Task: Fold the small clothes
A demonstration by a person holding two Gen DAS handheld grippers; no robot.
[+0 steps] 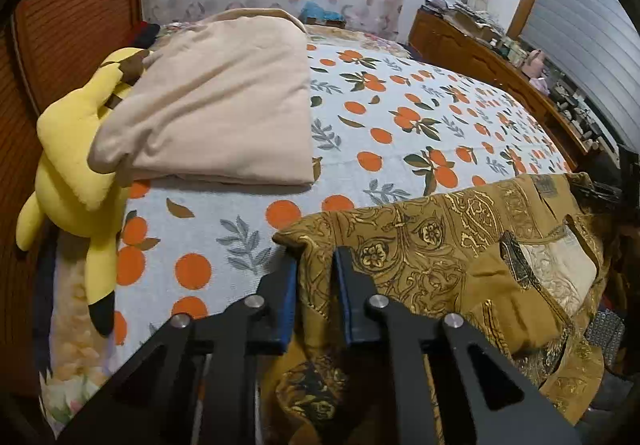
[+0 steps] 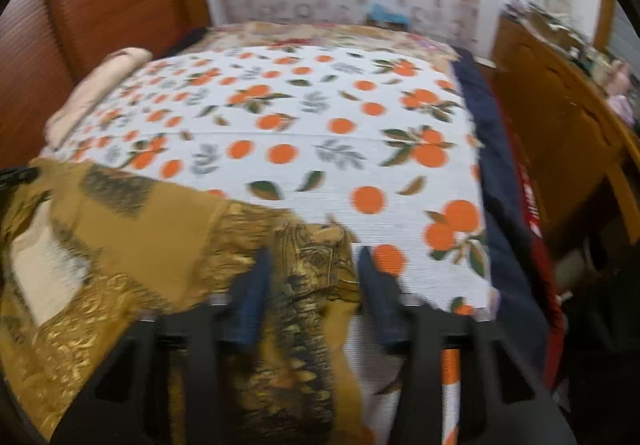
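Note:
A mustard-brown garment (image 1: 440, 245) with a gold paisley print lies rumpled at the near edge of the bed, and its pale lining shows in the left wrist view. My left gripper (image 1: 316, 261) is shut on the garment's left corner, a fold of cloth pinched between the blue pads. In the blurred right wrist view the same garment (image 2: 160, 229) fills the lower left. My right gripper (image 2: 316, 265) is shut on a bunched fold at its right edge, and the cloth fills the gap between the pads. Below both grips the cloth hangs down out of sight.
The bed wears a white bedspread (image 1: 400, 133) printed with oranges. A folded beige blanket (image 1: 216, 113) and a yellow plush toy (image 1: 76, 165) lie at its left. A cluttered wooden dresser (image 2: 560, 125) stands to the right, with dark blue and red fabric (image 2: 504, 165) along that bed edge.

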